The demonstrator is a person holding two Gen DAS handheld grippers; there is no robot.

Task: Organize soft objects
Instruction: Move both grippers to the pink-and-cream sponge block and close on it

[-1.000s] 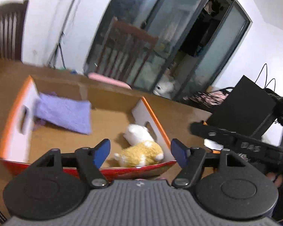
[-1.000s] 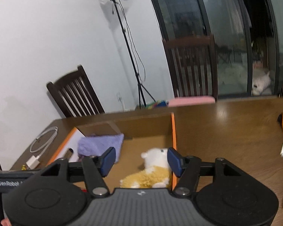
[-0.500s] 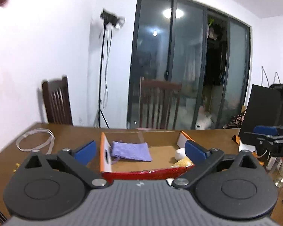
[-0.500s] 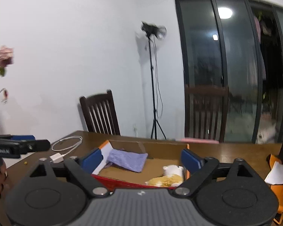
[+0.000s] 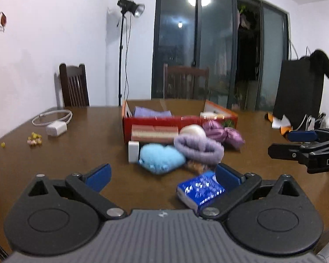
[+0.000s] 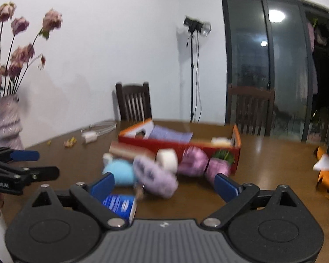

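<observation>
Sorting partly done: purple cloth (image 5: pixel 152 111) and plush (image 5: pixel 209 115) inside box (image 5: pixel 177 122); heart pillow (image 5: pixel 161 157), knit band (image 5: pixel 197 149), purple bundle (image 5: pixel 223 132) outside by its front wall. Left gripper (image 5: pixel 162 175) and right gripper (image 6: pixel 164 183) released, just widened, grasping nothing.

A fluffy light-blue heart-shaped cushion (image 5: pixel 161 158) lies touching a lilac knitted ring (image 5: pixel 197 148) at its 3 o'clock; shiny purple pouches (image 5: pixel 223 132) behind.

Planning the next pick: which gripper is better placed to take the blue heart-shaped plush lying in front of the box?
Probably the left. The left gripper is open and the blue heart plush lies almost centred beyond it. Seen past the right gripper, also open, the plush sits off toward its left finger.
</observation>
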